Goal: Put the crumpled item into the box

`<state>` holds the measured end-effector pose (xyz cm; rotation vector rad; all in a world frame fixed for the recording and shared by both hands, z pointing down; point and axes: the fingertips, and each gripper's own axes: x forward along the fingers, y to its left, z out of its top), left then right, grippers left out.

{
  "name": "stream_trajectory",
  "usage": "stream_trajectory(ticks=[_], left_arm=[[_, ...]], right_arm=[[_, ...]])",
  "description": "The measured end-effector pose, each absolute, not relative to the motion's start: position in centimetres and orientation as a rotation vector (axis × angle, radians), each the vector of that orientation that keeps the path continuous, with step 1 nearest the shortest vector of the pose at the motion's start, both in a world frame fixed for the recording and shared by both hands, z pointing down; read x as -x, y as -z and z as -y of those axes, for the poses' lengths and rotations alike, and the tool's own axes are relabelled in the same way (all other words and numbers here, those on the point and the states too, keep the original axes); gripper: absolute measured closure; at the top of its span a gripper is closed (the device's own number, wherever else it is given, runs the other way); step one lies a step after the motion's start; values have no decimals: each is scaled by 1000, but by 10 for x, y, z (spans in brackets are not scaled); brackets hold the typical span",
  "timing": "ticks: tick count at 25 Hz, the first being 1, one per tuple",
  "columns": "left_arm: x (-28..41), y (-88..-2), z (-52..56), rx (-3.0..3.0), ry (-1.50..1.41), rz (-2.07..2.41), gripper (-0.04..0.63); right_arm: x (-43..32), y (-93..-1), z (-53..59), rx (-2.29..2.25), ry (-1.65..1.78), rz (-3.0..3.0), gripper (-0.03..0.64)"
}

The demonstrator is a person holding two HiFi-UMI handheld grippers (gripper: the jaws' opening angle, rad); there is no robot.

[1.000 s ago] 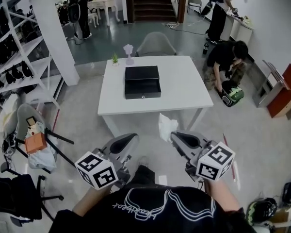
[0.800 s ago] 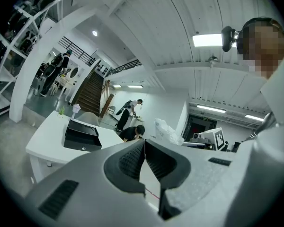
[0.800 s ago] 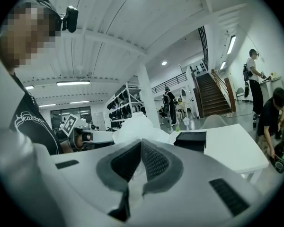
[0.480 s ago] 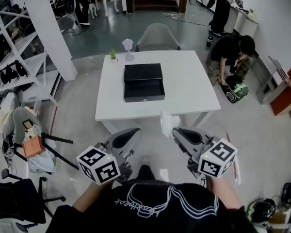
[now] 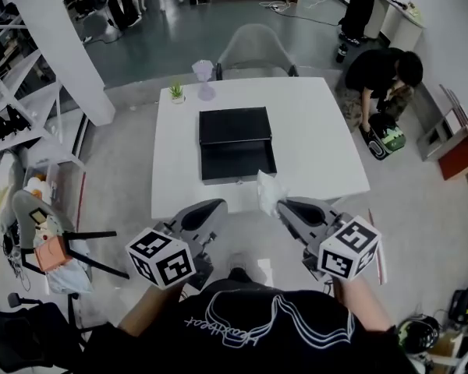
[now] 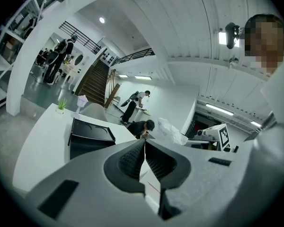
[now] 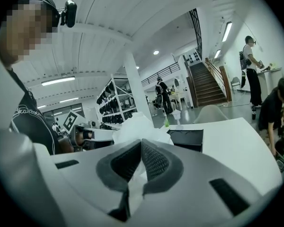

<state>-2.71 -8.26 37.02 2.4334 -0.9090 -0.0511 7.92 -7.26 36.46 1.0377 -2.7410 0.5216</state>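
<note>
The crumpled white tissue (image 5: 267,192) is pinched in the right gripper (image 5: 280,206), whose jaws are clenched on its lower part. Most of the wad sticks out past the jaw tips. In the head view it hangs in the air over the table's near edge, at about 6 o'clock from the black box (image 5: 235,142). In the right gripper view the tissue (image 7: 138,126) bulges above the closed jaws and a strip of it runs down between the pads.

The left gripper (image 5: 218,206) is at 9 o'clock from the tissue, close beside it and not touching. Its jaws are pressed together with nothing between them, as the left gripper view shows.

The box lies near the middle of the white table (image 5: 320,142), open side up. At 11 o'clock from it, by the table's far edge, stand a small potted plant (image 5: 175,91) and a pale vase (image 5: 204,79). A grey chair (image 5: 253,47) stands at the table's 12 o'clock side.
</note>
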Motion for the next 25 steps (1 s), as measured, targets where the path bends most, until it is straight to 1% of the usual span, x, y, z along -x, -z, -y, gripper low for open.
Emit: stream_trajectory(ticks=[13,19,25], left_arm=[[46,-411,178,-2395,-21,931,588],[62,-432,203,-2361,-57,965,588],[79,-443,219,-2326,-69,994,588]], right_arm=[[-59,-402,172,-1029,-458,2602,611],[-41,-438,209,-944,-434,2532,611],[-25,-494,240,-837,-391,2388,611]])
